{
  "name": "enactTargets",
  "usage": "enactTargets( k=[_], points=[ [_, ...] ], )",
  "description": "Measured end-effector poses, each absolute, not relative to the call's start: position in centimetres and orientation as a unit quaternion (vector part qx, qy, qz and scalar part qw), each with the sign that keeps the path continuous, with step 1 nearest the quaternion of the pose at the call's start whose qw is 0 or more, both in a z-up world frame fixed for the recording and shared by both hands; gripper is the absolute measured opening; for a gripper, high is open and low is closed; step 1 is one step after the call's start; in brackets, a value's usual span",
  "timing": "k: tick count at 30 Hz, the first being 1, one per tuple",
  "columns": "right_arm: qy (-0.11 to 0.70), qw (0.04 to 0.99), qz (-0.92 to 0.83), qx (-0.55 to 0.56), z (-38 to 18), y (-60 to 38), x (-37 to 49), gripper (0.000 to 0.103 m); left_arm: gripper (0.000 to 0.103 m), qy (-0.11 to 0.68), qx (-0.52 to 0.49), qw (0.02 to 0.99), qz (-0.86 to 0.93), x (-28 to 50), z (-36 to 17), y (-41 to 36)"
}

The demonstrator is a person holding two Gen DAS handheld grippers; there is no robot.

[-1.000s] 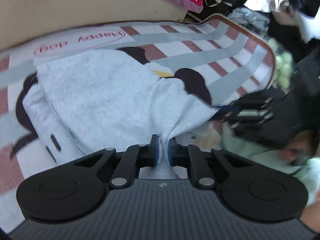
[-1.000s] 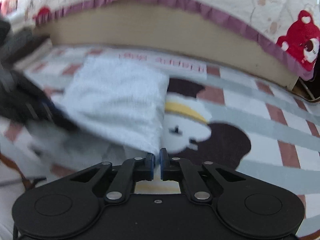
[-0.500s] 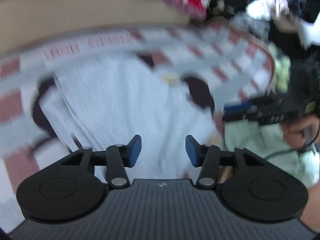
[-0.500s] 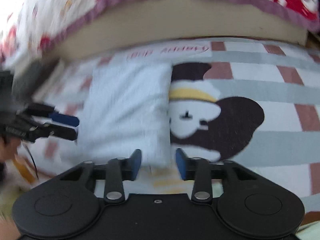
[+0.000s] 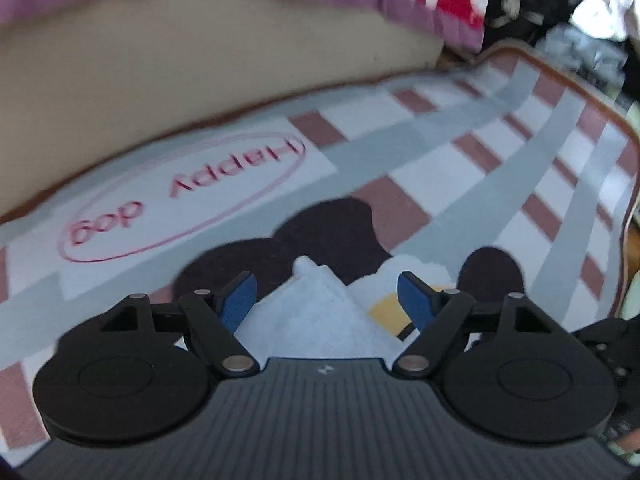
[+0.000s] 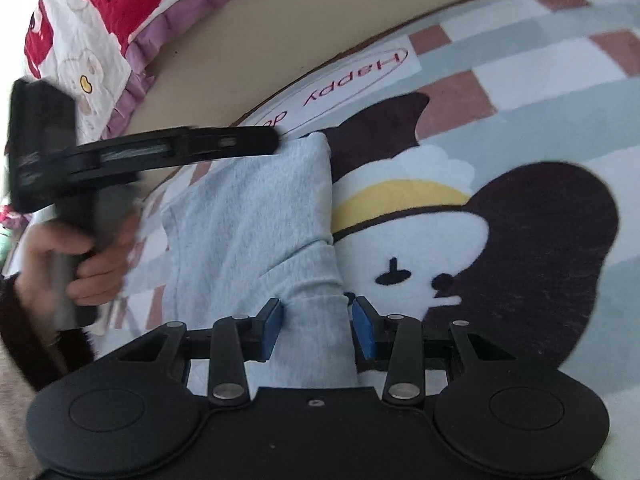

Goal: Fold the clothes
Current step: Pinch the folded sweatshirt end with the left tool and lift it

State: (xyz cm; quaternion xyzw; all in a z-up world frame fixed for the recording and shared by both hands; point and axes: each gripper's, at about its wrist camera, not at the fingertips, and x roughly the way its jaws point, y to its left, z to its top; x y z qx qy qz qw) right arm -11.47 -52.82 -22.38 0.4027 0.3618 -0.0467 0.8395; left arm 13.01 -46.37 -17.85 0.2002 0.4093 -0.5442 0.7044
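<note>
A pale grey-blue garment (image 6: 248, 216) lies folded in a long strip on the cartoon dog rug (image 6: 520, 128). My right gripper (image 6: 318, 326) hangs over its near end. A cuffed fold of the cloth sits between the blue pads (image 6: 272, 324), which do not squeeze it. My left gripper (image 5: 328, 302) is over the far corner of the garment (image 5: 316, 320). Its jaws are opening wide, the cloth corner lying loose between them. In the right wrist view, the left gripper (image 6: 268, 140) reaches in from the left, with a hand (image 6: 92, 256) on its grip.
A bed's beige side (image 5: 200, 60) runs along the rug's far edge, under a quilt with red bears and a purple frill (image 6: 120, 8). A heap of mixed clothes (image 5: 580, 20) lies past the rug's far right corner. Bare rug (image 5: 500, 168) spreads to the right.
Both grippers were shut on the garment a second ago and have let it go. The left has swept to the garment's far corner. The right has rolled and sunk over the near end.
</note>
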Motion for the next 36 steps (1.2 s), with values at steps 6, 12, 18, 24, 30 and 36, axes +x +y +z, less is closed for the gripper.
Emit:
enactTargets(
  k=[6,12,18,24,30,36],
  points=[
    [0.359,0.834,-0.013,0.418,-23.2,-53.5,-10.7,0.046,0.014,0.415,0.246,0.704,-0.521,12.0,-20.5,-47.6],
    [0.374,0.840,0.020,0.393,-23.1,-52.5,-11.0,0.026,0.008,0.408,0.181,0.741,-0.502,13.3,-19.7,-45.9],
    [0.385,0.834,0.014,0.395,-23.1,-51.3,-13.6,0.020,0.007,0.394,0.189,0.756,-0.487,13.4,-20.0,-46.7],
    [0.451,0.821,0.029,0.350,-22.8,-49.7,-14.8,0.002,0.007,0.410,0.168,0.761,-0.474,14.3,-20.2,-46.5],
    [0.424,0.875,0.007,0.235,-18.3,-48.1,-15.3,0.015,0.007,0.418,0.157,0.744,-0.497,15.1,-19.5,-45.4],
    [0.461,0.885,-0.035,-0.056,-18.9,-41.9,-12.9,0.044,0.007,0.441,0.123,0.741,-0.491,16.2,-19.4,-44.6]
  ],
)
